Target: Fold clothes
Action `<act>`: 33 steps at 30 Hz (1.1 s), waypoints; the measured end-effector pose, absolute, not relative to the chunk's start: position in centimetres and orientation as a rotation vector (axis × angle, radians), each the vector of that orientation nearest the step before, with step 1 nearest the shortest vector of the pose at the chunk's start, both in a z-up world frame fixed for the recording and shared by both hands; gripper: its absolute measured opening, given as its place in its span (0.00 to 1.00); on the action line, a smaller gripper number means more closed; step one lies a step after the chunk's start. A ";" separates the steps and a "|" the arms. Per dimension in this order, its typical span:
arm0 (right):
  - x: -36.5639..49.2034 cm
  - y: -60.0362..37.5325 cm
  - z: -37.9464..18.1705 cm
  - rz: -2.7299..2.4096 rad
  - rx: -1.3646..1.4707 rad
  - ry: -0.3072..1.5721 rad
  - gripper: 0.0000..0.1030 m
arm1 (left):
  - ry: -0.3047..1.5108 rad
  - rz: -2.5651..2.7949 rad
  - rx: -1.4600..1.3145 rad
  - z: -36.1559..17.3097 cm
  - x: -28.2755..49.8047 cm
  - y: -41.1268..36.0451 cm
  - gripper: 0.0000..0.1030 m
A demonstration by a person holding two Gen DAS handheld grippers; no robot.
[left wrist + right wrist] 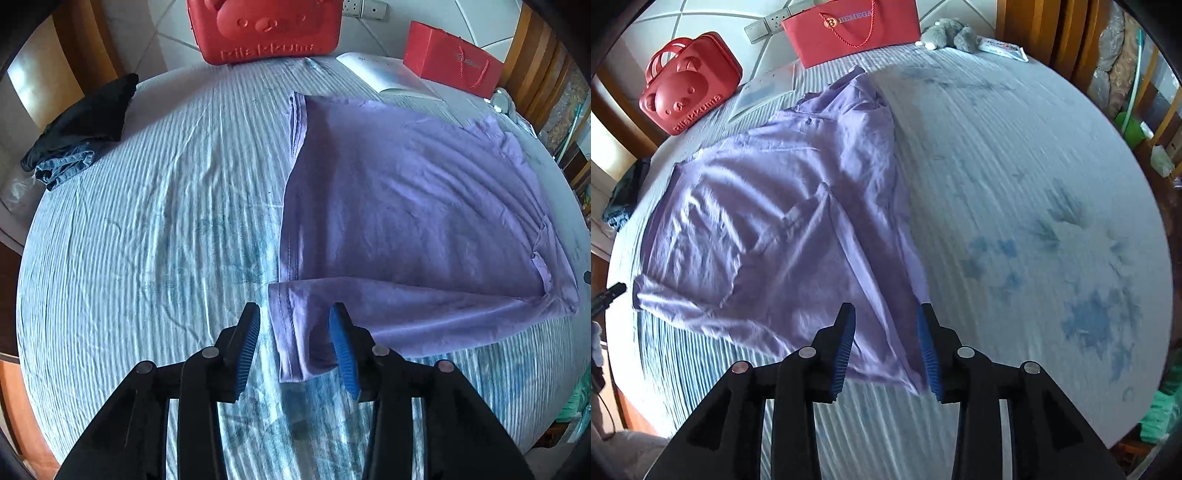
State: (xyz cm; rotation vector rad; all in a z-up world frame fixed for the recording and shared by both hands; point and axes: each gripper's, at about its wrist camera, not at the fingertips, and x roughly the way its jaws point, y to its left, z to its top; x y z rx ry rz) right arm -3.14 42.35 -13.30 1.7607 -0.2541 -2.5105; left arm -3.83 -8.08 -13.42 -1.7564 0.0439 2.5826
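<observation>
A purple T-shirt (406, 206) lies spread on the blue striped bed cover (147, 240), partly folded, with a sleeve pointing toward the near edge. My left gripper (294, 347) is open, its fingers on either side of that sleeve's hem. In the right wrist view the same shirt (768, 229) lies to the left and middle. My right gripper (886, 347) is open, with the shirt's near corner between its fingers. Whether either gripper touches the cloth I cannot tell.
A red bear-face case (266, 29), a red paper bag (450, 61) and a white book (384, 74) stand along the far edge. Folded dark clothes and jeans (77, 133) lie at far left. A grey plush toy (949, 35) sits at the far edge.
</observation>
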 end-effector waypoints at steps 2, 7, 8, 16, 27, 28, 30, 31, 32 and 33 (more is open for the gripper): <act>-3.7 41.7 -14.2 -2.484 1.766 -0.285 0.33 | 0.071 2.575 -1.807 -15.1 -4.9 -8.1 0.38; -4.3 40.9 -16.8 -2.438 1.871 -0.284 0.33 | 0.162 2.552 -1.898 -16.9 -5.9 -8.1 0.38; -4.4 41.0 -17.3 -2.428 1.910 -0.270 0.32 | 0.176 2.549 -1.911 -16.7 -6.0 -8.3 0.38; -8.8 42.1 -12.5 -2.561 1.780 -0.188 0.31 | 0.058 2.631 -1.696 -10.5 -11.1 -9.3 0.38; -27.1 40.5 -9.8 -2.605 1.619 -0.152 0.31 | 0.042 2.615 -1.676 -13.1 -26.8 -8.0 0.38; -28.7 40.3 -10.0 -2.595 1.620 -0.151 0.31 | 0.049 2.605 -1.691 -13.9 -27.7 -7.8 0.38; -31.7 39.8 -10.8 -2.573 1.627 -0.153 0.31 | 0.061 2.590 -1.720 -15.2 -29.2 -7.6 0.38; -33.0 39.3 -11.3 -2.564 1.636 -0.151 0.31 | 0.064 2.583 -1.731 -15.8 -29.8 -7.5 0.38; -34.1 39.0 -11.8 -2.555 1.647 -0.145 0.31 | 0.068 2.575 -1.741 -16.3 -30.3 -7.6 0.38; -35.1 38.6 -12.5 -2.548 1.660 -0.135 0.32 | 0.069 2.570 -1.746 -16.7 -30.7 -7.6 0.38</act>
